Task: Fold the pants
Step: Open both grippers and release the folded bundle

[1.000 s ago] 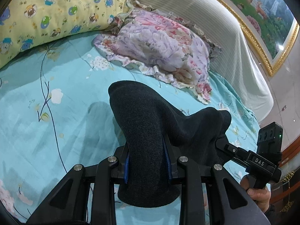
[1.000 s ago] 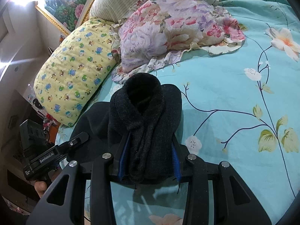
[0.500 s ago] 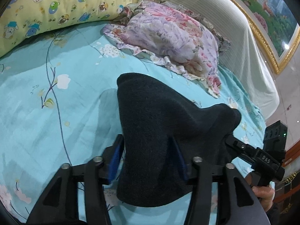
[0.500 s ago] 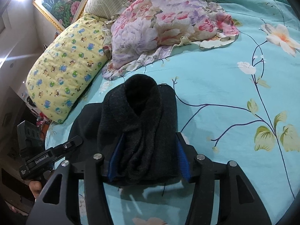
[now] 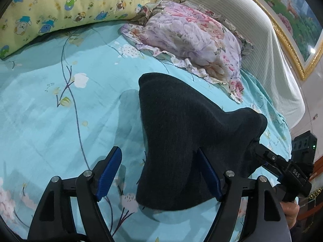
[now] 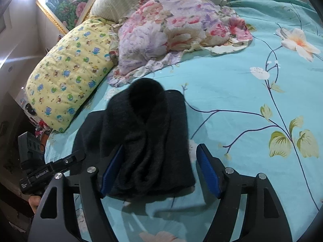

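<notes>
Left gripper (image 5: 159, 173): blue-padded fingers (image 5: 110, 170) spread wide, lower frame. Right gripper (image 6: 159, 169): fingers (image 6: 208, 172) likewise wide. Pants (image 5: 181, 137), dark fuzzy knit, folded into thick bundle, centre frame between both grippers, resting on bed (image 5: 50, 121). Sheet turquoise, thin, printed with branches and flowers. Beyond: frilled floral pillow (image 5: 189, 38), yellow cartoon-print pillow (image 5: 66, 6), gold-framed painting (image 5: 290, 18) upper right.
</notes>
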Available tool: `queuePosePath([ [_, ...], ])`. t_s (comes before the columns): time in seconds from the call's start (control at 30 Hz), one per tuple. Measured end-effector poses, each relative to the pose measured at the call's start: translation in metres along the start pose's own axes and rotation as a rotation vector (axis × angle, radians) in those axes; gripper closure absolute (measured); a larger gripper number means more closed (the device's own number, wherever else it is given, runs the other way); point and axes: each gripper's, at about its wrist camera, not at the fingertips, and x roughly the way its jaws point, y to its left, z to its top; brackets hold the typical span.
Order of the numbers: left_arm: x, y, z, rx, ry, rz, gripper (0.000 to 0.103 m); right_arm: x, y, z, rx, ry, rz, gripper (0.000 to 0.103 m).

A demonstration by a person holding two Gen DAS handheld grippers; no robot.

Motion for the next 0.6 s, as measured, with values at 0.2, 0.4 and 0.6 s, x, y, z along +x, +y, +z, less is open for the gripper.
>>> queuePosePath([
  [0.2, -0.015, -0.001, -0.011, 0.0, -0.029, 0.035, 0.024, -0.011, 0.017, -0.007, -0.057, -0.023, -0.014, 0.018],
  [0.4, -0.028, -0.007, -0.022, 0.041, -0.044, 0.073, 0.023, -0.023, 0.023, -0.014, -0.093, -0.045, -0.034, 0.018],
  [0.6, -0.036, -0.013, -0.031, 0.072, -0.054, 0.098, 0.022, -0.035, 0.029, -0.023, -0.133, -0.073, -0.07, 0.017],
])
